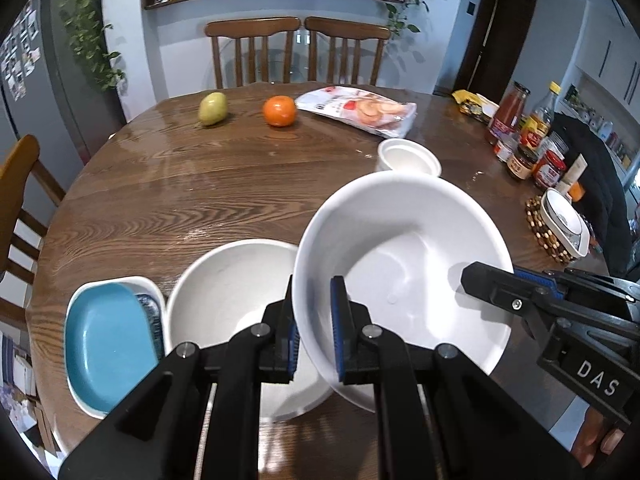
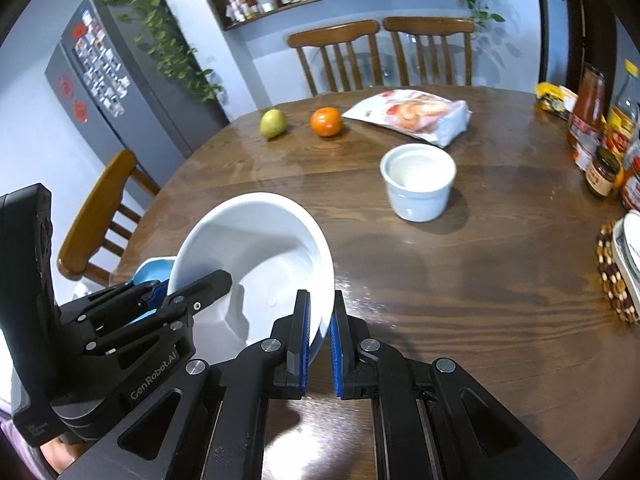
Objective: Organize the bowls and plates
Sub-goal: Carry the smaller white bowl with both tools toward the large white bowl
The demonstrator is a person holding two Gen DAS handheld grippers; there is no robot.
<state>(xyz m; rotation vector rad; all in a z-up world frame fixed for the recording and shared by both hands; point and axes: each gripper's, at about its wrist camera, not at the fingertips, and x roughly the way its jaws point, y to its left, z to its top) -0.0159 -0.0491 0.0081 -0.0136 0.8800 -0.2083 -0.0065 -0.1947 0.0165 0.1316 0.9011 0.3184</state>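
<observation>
Both grippers hold one large white bowl [image 1: 404, 264] tilted above the wooden table [image 1: 180, 184]. My left gripper [image 1: 314, 332] is shut on its left rim. My right gripper [image 2: 320, 332] is shut on its right rim [image 2: 256, 260] and shows at the right of the left wrist view [image 1: 496, 284]. A second white bowl [image 1: 228, 304] sits on the table under and left of the held one. A blue plate [image 1: 108, 340] lies in a white dish at the front left. A small white cup-like bowl [image 2: 418, 182] stands further back.
A pear [image 1: 213, 109], an orange [image 1: 279, 110] and a snack bag [image 1: 360, 110] lie at the far side. Jars and bottles [image 1: 528, 140] and a white dish on a beaded trivet [image 1: 560, 224] line the right edge. Chairs stand behind and left.
</observation>
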